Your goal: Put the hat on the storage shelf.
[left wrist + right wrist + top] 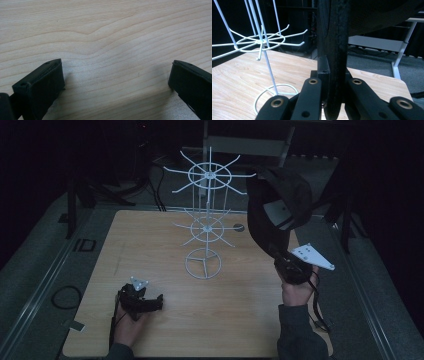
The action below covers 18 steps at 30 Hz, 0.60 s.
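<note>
A black cap [280,200] hangs in the air right of a white wire hook rack [206,220], close to the tip of one upper arm; touching or not, I cannot tell. My right gripper [278,254] is shut on the cap's brim from below. In the right gripper view the brim [335,45] stands as a dark upright strip pinched between the jaws of my right gripper [335,75], with the rack [259,42] to the left. My left gripper [157,301] rests low on the wooden table [150,245] near the front left. Its jaws stand wide apart over bare wood, my left gripper [116,75] holding nothing.
The rack stands on a ring base [202,263] at the table's middle. A small dark round mark [239,227] lies behind it. A cable loop [65,296] lies off the table's left edge. A white frame [402,47] stands beyond the far edge.
</note>
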Available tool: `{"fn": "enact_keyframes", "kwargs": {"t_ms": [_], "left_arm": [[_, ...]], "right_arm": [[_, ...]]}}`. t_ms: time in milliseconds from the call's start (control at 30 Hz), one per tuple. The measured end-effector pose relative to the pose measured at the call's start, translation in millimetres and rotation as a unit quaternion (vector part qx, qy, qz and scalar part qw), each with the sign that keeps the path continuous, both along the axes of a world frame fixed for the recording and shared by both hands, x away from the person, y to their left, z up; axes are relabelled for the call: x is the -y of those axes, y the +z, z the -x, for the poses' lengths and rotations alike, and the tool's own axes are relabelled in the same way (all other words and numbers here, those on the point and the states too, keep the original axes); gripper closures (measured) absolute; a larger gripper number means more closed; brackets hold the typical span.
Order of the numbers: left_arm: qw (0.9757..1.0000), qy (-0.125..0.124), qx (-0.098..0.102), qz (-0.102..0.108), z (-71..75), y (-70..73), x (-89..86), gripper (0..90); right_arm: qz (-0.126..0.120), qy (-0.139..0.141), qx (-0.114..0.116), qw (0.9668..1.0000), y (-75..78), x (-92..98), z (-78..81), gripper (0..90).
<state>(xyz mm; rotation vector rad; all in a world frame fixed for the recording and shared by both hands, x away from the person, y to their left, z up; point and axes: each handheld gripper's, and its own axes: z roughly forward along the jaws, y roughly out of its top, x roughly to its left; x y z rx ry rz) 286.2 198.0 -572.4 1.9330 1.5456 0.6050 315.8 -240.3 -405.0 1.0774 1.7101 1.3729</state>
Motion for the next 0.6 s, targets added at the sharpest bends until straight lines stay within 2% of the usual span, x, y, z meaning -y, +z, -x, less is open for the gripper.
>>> {"fn": "enact_keyframes", "kwargs": {"t_ms": [600], "left_arm": [[1.0,0.0,0.0,0.0,0.0,0.1,-0.1,0.2]], "right_arm": [[0.008,-0.002,0.015,0.9998,4.9,-2.9,3.1,86.4]]}}
